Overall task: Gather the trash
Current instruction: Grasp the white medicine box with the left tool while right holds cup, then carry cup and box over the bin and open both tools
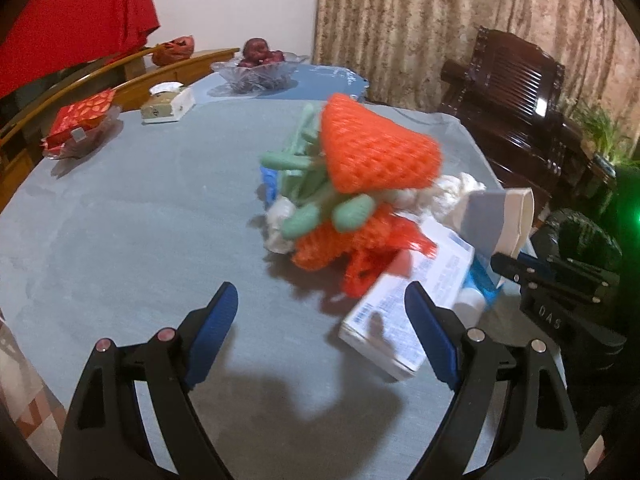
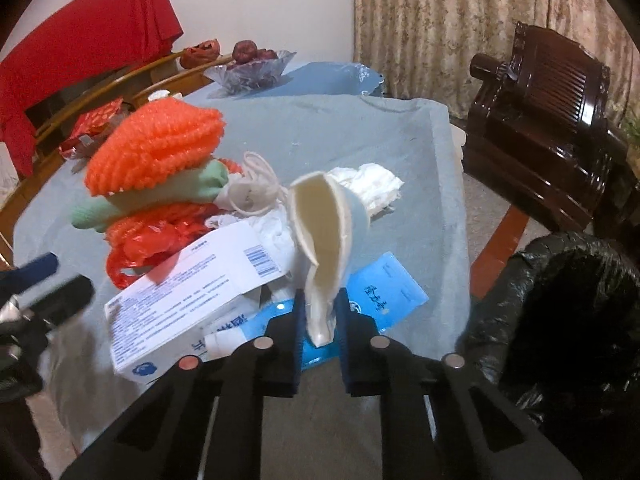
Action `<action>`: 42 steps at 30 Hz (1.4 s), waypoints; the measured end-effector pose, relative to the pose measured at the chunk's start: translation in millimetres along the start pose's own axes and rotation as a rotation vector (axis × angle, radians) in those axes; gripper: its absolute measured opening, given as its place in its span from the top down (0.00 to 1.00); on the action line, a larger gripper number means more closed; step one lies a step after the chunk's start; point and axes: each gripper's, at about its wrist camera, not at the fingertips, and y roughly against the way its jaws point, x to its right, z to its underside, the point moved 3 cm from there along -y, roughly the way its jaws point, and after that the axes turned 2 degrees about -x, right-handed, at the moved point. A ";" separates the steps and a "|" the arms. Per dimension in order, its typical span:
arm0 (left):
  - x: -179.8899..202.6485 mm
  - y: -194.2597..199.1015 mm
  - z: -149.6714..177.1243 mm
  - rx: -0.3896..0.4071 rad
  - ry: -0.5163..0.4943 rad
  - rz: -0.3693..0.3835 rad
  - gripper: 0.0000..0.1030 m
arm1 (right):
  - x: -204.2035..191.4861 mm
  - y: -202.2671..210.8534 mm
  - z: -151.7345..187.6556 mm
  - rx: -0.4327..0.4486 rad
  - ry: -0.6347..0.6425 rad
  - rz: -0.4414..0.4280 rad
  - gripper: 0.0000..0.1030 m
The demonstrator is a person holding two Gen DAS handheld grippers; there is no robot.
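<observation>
A trash pile lies on the blue-grey table (image 1: 120,220): orange foam netting (image 1: 376,148) (image 2: 160,148), green foam pieces (image 1: 308,196), crumpled white tissue (image 2: 372,186), a red plastic bag (image 2: 152,240), a white medicine box (image 1: 400,320) (image 2: 188,292) and a blue packet (image 2: 384,292). My right gripper (image 2: 320,312) is shut on a crushed paper cup (image 2: 324,232) and holds it above the table's edge; the cup also shows in the left wrist view (image 1: 504,220). My left gripper (image 1: 320,312) is open and empty, just in front of the pile, its right finger over the box.
A black-lined trash bin (image 2: 560,312) stands off the table to the right. A dark wooden armchair (image 2: 552,128) is beyond it. At the table's far side are a glass fruit bowl (image 1: 256,72), a tissue box (image 1: 168,104) and a dish with red packets (image 1: 80,128).
</observation>
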 end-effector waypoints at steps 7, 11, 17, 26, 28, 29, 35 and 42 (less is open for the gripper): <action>22.1 -15.1 8.6 -0.038 -0.050 0.028 0.19 | 6.0 11.3 5.0 0.014 0.001 0.002 0.88; 31.6 -24.6 14.2 -0.069 -0.080 0.055 0.21 | 8.6 10.1 5.3 0.011 -0.004 -0.006 0.88; 45.7 -28.1 23.0 -0.115 -0.098 0.093 0.40 | 11.1 12.6 9.7 0.006 -0.016 -0.018 0.88; 65.0 -15.8 40.6 -0.129 -0.136 0.095 0.29 | 22.6 20.6 12.3 0.005 -0.026 -0.013 0.88; 63.7 -19.2 37.5 -0.130 -0.124 0.101 0.27 | 23.3 21.0 14.6 0.003 -0.028 -0.014 0.88; 63.0 -21.8 35.7 -0.132 -0.116 0.103 0.27 | 23.8 21.1 15.2 0.002 -0.028 -0.014 0.88; 65.1 -31.6 26.6 -0.149 -0.091 0.150 0.42 | 28.4 25.3 15.2 0.004 -0.036 -0.013 0.88; 67.4 0.4 22.4 -0.085 -0.078 0.144 0.44 | 31.3 45.9 14.0 0.020 -0.036 -0.032 0.90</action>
